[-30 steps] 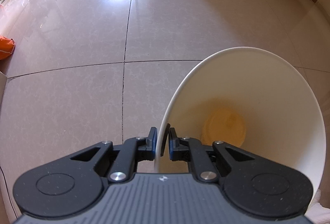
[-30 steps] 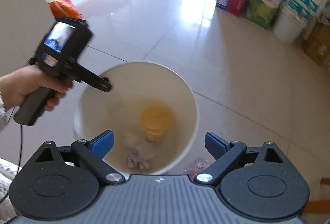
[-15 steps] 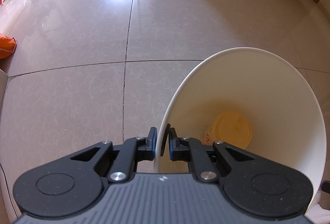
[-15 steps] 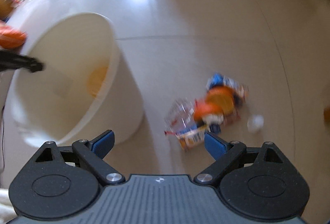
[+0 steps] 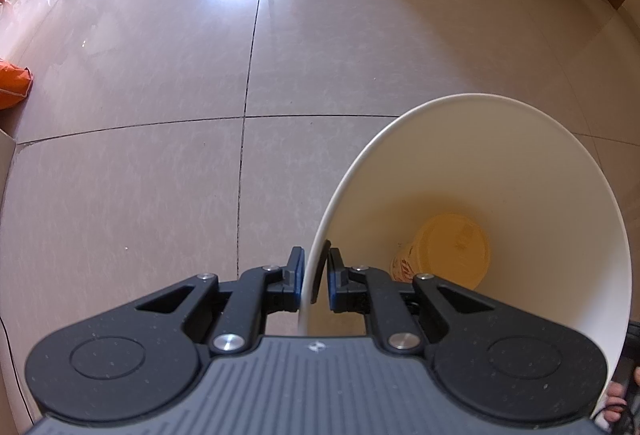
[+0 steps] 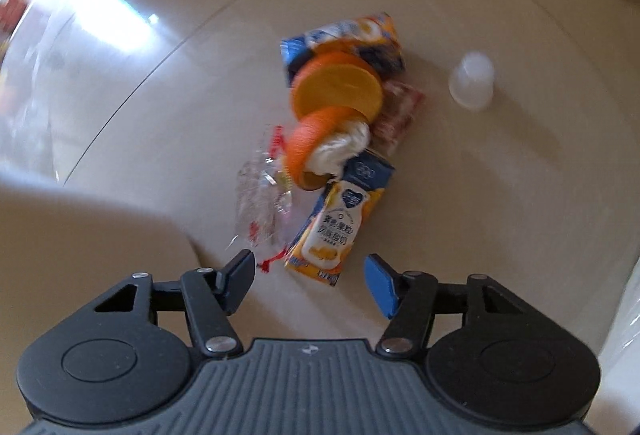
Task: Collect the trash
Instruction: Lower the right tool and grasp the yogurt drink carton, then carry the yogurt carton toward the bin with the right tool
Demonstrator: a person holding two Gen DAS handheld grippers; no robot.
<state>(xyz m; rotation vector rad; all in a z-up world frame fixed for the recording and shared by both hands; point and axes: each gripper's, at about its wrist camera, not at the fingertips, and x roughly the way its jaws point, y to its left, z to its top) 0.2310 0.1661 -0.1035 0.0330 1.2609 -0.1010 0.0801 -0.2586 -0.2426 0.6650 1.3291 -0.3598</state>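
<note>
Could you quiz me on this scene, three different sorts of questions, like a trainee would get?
1. True or false: the left gripper is shut on the rim of the white bucket.
2. What lies at the bottom of the bucket? A) a yellow cup B) a shoe C) a spoon
3. Fill in: the right gripper is ____ above the milk carton in the trash pile on the floor.

Key: 1 true; 2 A; 3 open
</note>
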